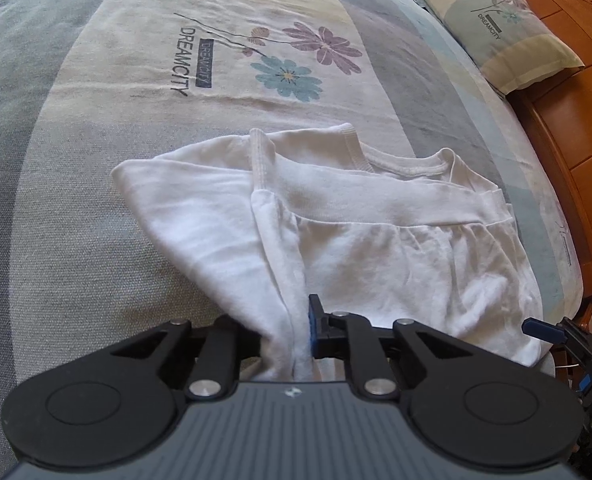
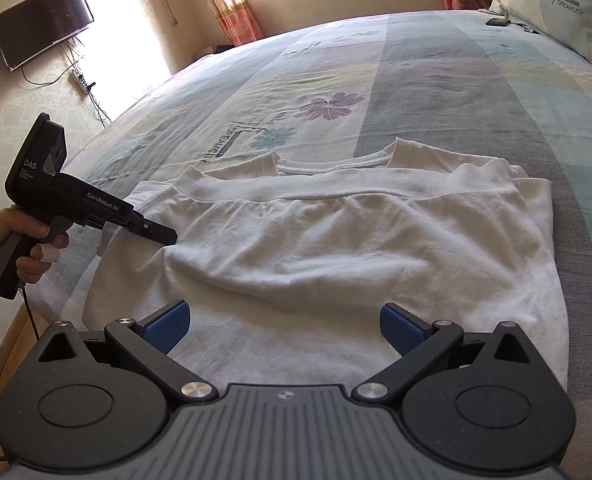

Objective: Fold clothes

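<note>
While pinched (left jaws), shirt [image 1: 375, 248] edge

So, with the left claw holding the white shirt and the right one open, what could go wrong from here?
1. The left claw pinches only a bunched edge of the white shirt; pulling could drag the folded hem band out of line.
2. The right claw hangs open above the near edge, holding nothing, so that side may slide on the bedsheet.
</note>
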`<control>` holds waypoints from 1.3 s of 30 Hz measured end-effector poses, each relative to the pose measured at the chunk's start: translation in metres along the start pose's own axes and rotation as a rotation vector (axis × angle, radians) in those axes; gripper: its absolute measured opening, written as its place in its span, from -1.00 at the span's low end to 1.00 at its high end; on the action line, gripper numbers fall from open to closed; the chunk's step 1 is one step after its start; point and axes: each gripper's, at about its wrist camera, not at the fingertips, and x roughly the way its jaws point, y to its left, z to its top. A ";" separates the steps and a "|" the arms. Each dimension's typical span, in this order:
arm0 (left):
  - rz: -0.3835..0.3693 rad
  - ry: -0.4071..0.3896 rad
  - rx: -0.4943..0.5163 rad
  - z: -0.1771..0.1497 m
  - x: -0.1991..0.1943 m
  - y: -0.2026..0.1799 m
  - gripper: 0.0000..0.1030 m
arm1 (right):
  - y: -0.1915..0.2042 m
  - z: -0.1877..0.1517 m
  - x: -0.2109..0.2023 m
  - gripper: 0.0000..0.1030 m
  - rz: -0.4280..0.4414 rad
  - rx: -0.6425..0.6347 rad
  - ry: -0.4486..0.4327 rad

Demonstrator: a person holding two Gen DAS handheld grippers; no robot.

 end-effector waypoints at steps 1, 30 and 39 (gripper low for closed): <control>0.003 0.000 0.002 0.000 -0.001 -0.002 -0.75 | 0.000 -0.001 -0.001 1.00 0.001 0.000 0.001; 0.022 -0.037 0.052 0.006 -0.027 -0.036 -0.75 | 0.012 0.013 0.058 1.00 0.212 0.015 0.018; 0.000 -0.049 0.082 0.005 -0.033 -0.047 -0.75 | -0.004 -0.017 0.020 1.00 0.149 0.052 0.023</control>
